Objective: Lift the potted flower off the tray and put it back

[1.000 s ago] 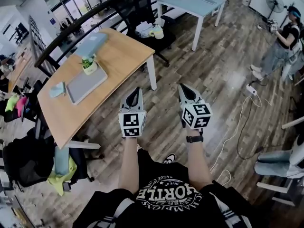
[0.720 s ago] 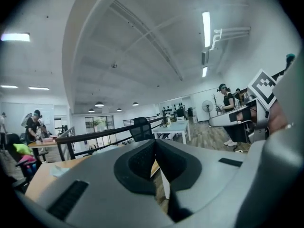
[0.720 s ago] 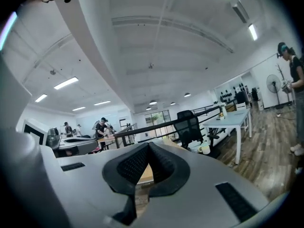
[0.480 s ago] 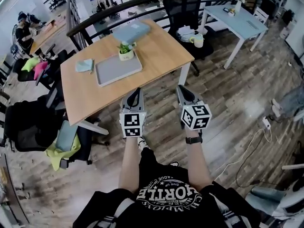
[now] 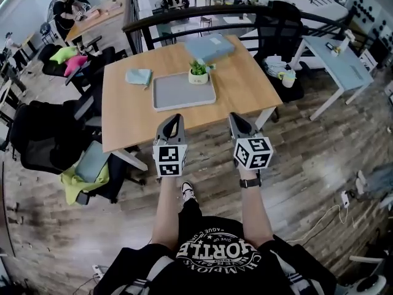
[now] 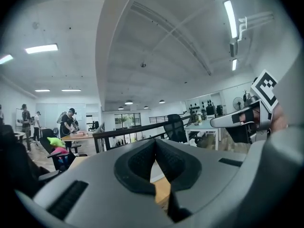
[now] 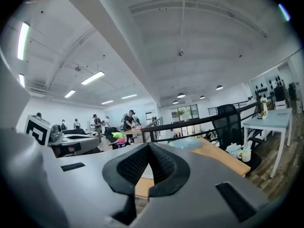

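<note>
While your left claw (image 5: 177,118) and right claw (image 5: 236,116) are both closed tight on nothing, short of the worktop's (image 5: 129,118) near edge, the potted flower (image 5: 198,74) stands at the far right corner of the grey tray (image 5: 178,94), mid-worktop. Expect a small, light, rigid pot with smooth, likely slippery sides and soft leaves; clamp the pot's body below the rim, never the foliage.

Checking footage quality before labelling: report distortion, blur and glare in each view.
Head view: fisheye bends the railing and floor; table and tray evenly lit, fairly sharp. Left gripper view: dark round vignette, ceiling light blown out, left tongs soft up close. Right gripper view: same vignette, curved ceiling, right tongs soft.
</note>
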`<action>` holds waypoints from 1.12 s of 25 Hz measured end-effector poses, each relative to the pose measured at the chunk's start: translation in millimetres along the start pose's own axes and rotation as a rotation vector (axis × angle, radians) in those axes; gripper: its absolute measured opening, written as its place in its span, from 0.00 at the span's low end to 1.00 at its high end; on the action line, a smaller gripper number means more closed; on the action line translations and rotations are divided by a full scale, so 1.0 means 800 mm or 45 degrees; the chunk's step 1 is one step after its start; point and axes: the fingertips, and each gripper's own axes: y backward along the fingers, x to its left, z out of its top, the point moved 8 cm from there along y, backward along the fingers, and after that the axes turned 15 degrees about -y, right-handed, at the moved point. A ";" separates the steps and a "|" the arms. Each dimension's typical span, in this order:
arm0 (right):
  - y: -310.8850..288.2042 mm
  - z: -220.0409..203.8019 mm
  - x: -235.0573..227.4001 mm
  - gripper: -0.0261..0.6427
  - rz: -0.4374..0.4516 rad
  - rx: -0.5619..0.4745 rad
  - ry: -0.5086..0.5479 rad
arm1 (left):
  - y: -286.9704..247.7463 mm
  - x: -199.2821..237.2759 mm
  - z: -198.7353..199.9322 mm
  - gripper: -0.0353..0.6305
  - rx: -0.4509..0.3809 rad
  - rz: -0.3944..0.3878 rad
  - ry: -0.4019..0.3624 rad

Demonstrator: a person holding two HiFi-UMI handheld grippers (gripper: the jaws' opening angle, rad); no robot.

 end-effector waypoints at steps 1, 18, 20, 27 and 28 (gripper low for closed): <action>-0.016 0.002 0.004 0.07 0.016 0.009 0.009 | -0.006 0.011 -0.003 0.08 0.006 0.009 0.001; -0.248 0.005 0.050 0.06 0.091 0.086 0.035 | -0.124 0.177 -0.067 0.08 0.001 0.095 0.052; -0.266 0.000 0.052 0.06 0.080 0.076 0.010 | -0.127 0.192 -0.077 0.08 -0.014 0.107 0.093; -0.305 -0.023 0.060 0.06 0.060 0.090 0.004 | -0.134 0.218 -0.118 0.08 0.034 0.064 0.133; -0.308 -0.025 0.059 0.06 0.050 0.092 0.007 | -0.136 0.219 -0.122 0.08 0.039 0.059 0.139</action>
